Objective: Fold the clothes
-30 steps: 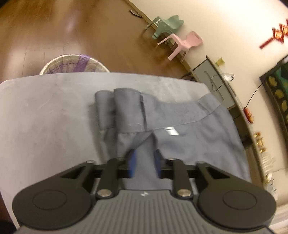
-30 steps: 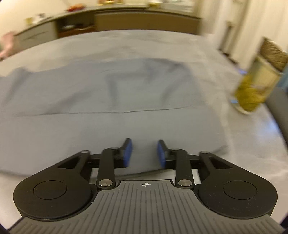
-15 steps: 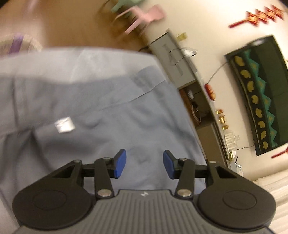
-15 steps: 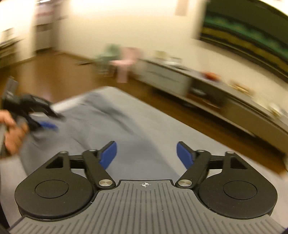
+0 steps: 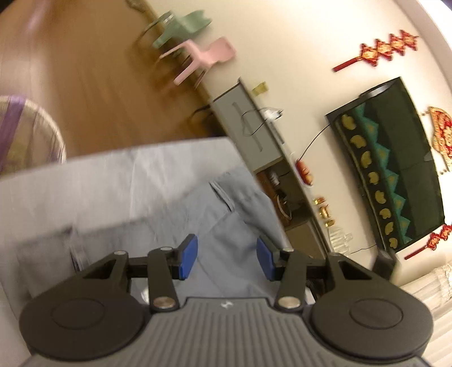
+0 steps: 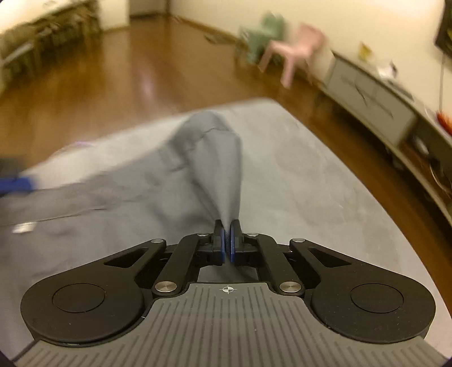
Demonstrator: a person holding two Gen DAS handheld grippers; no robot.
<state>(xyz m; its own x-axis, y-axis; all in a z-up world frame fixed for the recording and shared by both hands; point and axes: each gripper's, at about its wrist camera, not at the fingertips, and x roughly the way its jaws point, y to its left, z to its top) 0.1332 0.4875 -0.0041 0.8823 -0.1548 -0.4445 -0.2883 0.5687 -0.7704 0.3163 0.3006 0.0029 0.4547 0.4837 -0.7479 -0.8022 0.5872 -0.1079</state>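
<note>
Right gripper (image 6: pixel 227 240) clenched on a fold of the grey garment (image 6: pixel 113 203); cloth is pinched between the blue pads (image 6: pixel 222 245) and rises ahead of them in a tented ridge. Rest of the garment lies spread on the grey surface (image 6: pixel 325 197), mostly to the left of the gripper. Small white label (image 6: pixel 24 227) visible on the cloth at far left. Blue blur at the left edge of the right wrist view, too smeared to identify.

Left gripper (image 5: pixel 226 255) released, jaws wide apart, nothing between the pads (image 5: pixel 188 255). It hangs over the garment (image 5: pixel 226 231); cannot tell whether the fingertips touch the cloth. A seam or hem edge runs diagonally just ahead of the fingers. Garment reaches the far right edge of the surface (image 5: pixel 127 175) in this view.

Background: woven basket (image 5: pixel 31 132) with a purple strip on the wood floor (image 5: pixel 84 62) beyond the surface, pink chair (image 5: pixel 206 58) and green chair (image 5: pixel 180 26) by the wall, low grey cabinet (image 5: pixel 248 127), dark screen (image 5: pixel 389 166) on the wall with red decorations (image 5: pixel 378 48) near it. Both views are motion-blurred.
</note>
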